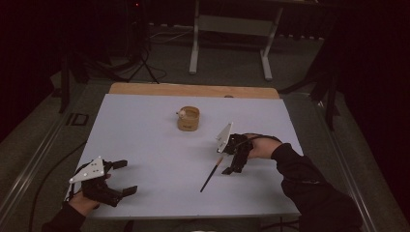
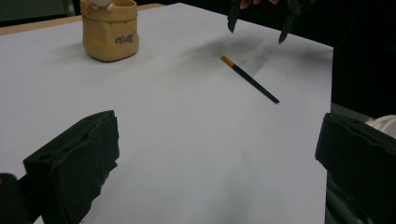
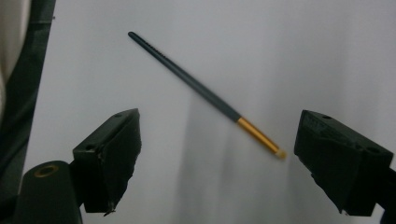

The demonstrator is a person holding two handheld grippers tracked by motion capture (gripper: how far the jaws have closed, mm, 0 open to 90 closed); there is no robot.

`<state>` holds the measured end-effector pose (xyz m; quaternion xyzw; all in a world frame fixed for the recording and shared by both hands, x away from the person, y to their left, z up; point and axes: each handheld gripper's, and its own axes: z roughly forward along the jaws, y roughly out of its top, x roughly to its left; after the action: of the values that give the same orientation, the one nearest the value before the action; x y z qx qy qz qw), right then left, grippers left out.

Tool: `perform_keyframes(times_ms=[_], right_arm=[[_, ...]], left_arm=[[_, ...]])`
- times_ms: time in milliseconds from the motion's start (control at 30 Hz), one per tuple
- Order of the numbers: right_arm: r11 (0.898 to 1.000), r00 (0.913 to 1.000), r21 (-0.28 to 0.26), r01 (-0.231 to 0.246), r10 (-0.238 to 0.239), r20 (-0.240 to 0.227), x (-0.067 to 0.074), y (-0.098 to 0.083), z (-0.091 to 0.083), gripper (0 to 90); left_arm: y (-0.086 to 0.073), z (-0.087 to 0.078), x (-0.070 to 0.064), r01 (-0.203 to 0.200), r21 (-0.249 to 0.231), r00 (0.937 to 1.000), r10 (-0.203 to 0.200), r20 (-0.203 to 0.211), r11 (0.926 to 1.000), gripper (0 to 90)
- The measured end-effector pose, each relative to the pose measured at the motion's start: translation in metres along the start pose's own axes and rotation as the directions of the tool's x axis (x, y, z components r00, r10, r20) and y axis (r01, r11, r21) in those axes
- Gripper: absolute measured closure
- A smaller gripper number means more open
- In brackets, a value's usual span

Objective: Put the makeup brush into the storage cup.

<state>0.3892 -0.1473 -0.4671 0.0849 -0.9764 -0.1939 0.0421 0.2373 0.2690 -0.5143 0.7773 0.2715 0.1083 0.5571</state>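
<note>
Nearest the person, at the front left corner of the white-topped desk point(image 1: 159, 159), the left gripper point(image 1: 122, 177) is held low in a hand, its grey three-cornered plate on top. Its two black fingers point(image 2: 74, 163) are spread wide with nothing between them — in the left gripper view bare white surface lies across the whole gap.

Farther in and to the right, a thin black chopstick with a gold band near one end point(image 1: 211, 177) lies flat on the desk, slanted, its dark tip toward the person and its banded end away. The left gripper view shows it point(image 2: 250, 78) well beyond the left fingers, lying alone on the white top.

The right gripper point(image 1: 231, 166) is held by a hand in a dark sleeve point(image 1: 309, 183), just over the banded end of the chopstick and pointing down at the desk. Its fingers point(image 3: 109, 154) are spread as well, and grip nothing. In the right gripper view the chopstick point(image 3: 205, 95) runs diagonally across the gap between them; its gold end lies near the right-hand finger in that view, and I cannot tell whether the two touch. The dark tip reaches up and away to the upper left of that view.

Beyond both grippers, near the middle of the desk toward its far side, stands a small tan round pot with dark lettering on its side point(image 1: 188, 118), upright, well apart from the chopstick — something pale sits at its rim, too small to make out. Behind the white top a strip of bare wood edge point(image 1: 193, 90) shows.
</note>
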Motion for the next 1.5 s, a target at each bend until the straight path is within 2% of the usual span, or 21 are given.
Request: perform_keyframes(times_ms=[33,67,167,200,333,400,433,567,667,833,867,900,967,1100,1133,1233,1333,1367,1400,1433,1500], right_arm=[[1.0,1.0,0.0,0.0,0.0,0.0,0.0,0.0,0.0,14.8],[0.999,0.9988,0.001,0.046,-0.046,0.015,-0.002,0.004,-0.002,14.9],[0.997,0.9967,0.007,0.078,-0.078,0.024,-0.002,0.007,-0.003,14.9],[0.993,0.9932,0.004,0.117,-0.117,0.0,-0.002,0.01,-0.004,15.1],[0.987,0.988,0.053,0.151,-0.149,-0.041,0.0,0.017,-0.002,16.2],[0.978,0.9815,0.086,0.19,-0.187,-0.039,0.001,0.021,-0.001,16.7],[0.978,0.9815,0.086,0.19,-0.187,-0.039,0.001,0.021,-0.001,16.7],[0.96,0.9684,0.127,0.249,-0.243,-0.055,0.001,0.028,-0.001,16.6],[0.953,0.9643,0.148,0.264,-0.259,-0.056,0.0,0.03,-0.001,16.6],[0.933,0.9502,0.182,0.312,-0.304,-0.07,-0.001,0.035,0.001,16.7],[0.927,0.9458,0.189,0.324,-0.315,-0.077,0.0,0.035,0.001,16.7],[0.917,0.9358,0.186,0.353,-0.345,-0.073,0.0,0.036,0.002,16.7],[0.918,0.9353,0.18,0.353,-0.343,-0.087,0.0,0.038,0.003,16.6],[0.911,0.9261,0.168,0.377,-0.369,-0.081,0.001,0.042,0.008,16.6],[0.902,0.9162,0.161,0.401,-0.393,-0.08,0.002,0.043,0.008,16.6],[0.887,0.8991,0.148,0.437,-0.424,-0.108,0.006,0.046,0.01,16.6],[0.877,0.8878,0.147,0.458,-0.443,-0.125,0.007,0.049,0.013,18.3],[0.866,0.8791,0.155,0.476,-0.461,-0.12,0.008,0.049,0.013,24.2],[0.853,0.8687,0.167,0.495,-0.484,-0.103,0.008,0.05,0.013,24.9],[0.855,0.8695,0.16,0.493,-0.48,-0.116,0.007,0.051,0.013,26.8],[0.844,0.8597,0.166,0.511,-0.497,-0.117,0.008,0.052,0.012,28.4]], left_arm=[[0.0,0.0,0.0,0.0,0.0,1.0,0.0,0.0,1.0,0.4],[0.0,0.0,0.0,0.0,-0.001,1.0,0.0,0.0,1.0,0.3],[0.0,0.0,0.0,0.0,-0.003,1.0,0.0,0.002,1.0,0.4],[0.0,0.0,0.0,0.0,-0.002,1.0,0.0,0.002,1.0,0.3],[0.0,0.0,0.0,0.004,-0.001,1.0,-0.004,0.008,1.0,0.4],[0.0,0.0,0.0,0.004,-0.001,0.9999,-0.004,0.011,1.0,0.3],[0.0,0.0,0.0,0.004,-0.001,0.9999,-0.004,0.011,1.0,0.4],[0.0,0.001,-0.001,0.004,0.001,0.9998,-0.004,0.018,1.0,0.3],[0.0,0.001,0.0,0.005,0.001,0.9998,-0.005,0.018,1.0,0.3],[-0.001,0.001,0.0,0.003,0.002,0.9999,-0.003,0.014,1.0,0.3],[-0.001,0.001,0.0,0.002,0.002,0.9999,-0.002,0.013,1.0,0.4],[-0.001,0.001,0.0,0.001,0.004,0.9999,-0.001,0.013,1.0,0.3],[-0.001,0.001,0.0,0.001,0.002,0.9999,-0.001,0.015,1.0,0.4],[-0.001,0.001,0.0,0.0,0.003,0.9999,0.0,0.016,1.0,0.3],[-0.001,0.001,0.0,0.001,0.003,0.9999,-0.001,0.017,1.0,0.3],[-0.001,0.001,0.0,0.002,0.002,0.9999,-0.002,0.017,1.0,0.3],[-0.001,0.001,0.0,0.001,0.003,0.9998,-0.001,0.018,1.0,0.3],[-0.001,0.001,0.0,0.001,0.002,0.9998,-0.001,0.019,1.0,0.3],[-0.001,0.001,0.0,0.001,0.003,0.9998,-0.001,0.018,1.0,0.3],[-0.001,0.001,0.0,0.001,0.001,0.9998,-0.001,0.018,1.0,0.3],[-0.001,0.001,0.0,0.0,0.001,0.9999,0.0,0.017,1.0,0.3]])
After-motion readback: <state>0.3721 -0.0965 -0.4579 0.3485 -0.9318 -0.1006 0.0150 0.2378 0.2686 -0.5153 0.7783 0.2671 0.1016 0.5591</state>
